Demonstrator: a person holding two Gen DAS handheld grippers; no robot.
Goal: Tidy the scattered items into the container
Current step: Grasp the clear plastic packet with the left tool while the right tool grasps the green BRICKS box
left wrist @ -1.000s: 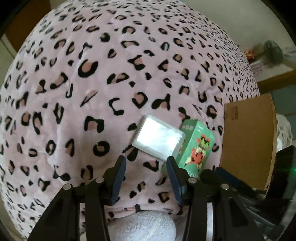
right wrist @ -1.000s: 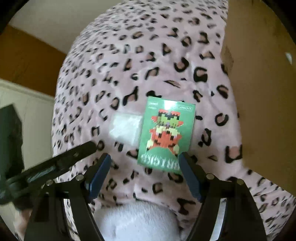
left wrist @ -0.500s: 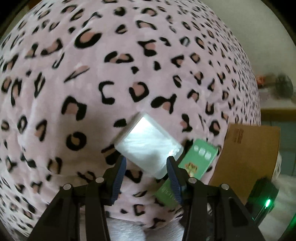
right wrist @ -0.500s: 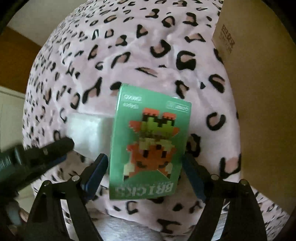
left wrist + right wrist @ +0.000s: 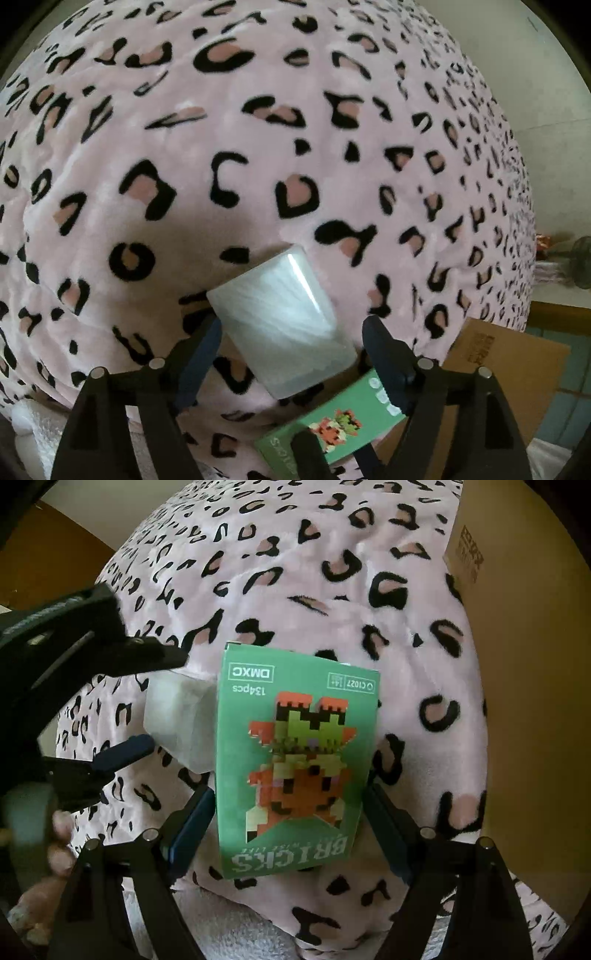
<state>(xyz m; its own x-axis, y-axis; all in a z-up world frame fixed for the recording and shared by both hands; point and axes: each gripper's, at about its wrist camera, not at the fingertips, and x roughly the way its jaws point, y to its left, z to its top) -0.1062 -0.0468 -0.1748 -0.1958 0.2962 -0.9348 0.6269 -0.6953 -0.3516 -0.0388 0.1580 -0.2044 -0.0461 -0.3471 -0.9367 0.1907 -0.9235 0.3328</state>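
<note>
A white translucent plastic packet lies on the leopard-print blanket. My left gripper is open with its fingers on either side of the packet's near end. A green "BRICKS" box with a pixel figure lies beside the packet; in the left wrist view the box shows low at the right. My right gripper is open and its fingers flank the box's lower half, close to its sides. The packet and the left gripper show at the left in the right wrist view.
A brown cardboard box stands at the right edge of the blanket; in the left wrist view it is low right. White fluffy cloth lies below the blanket's front edge. A shelf with small items is far right.
Both grippers have moved forward and down. The left fingers now straddle the packet, the right fingers now flank the green box. Both items look larger and closer.
</note>
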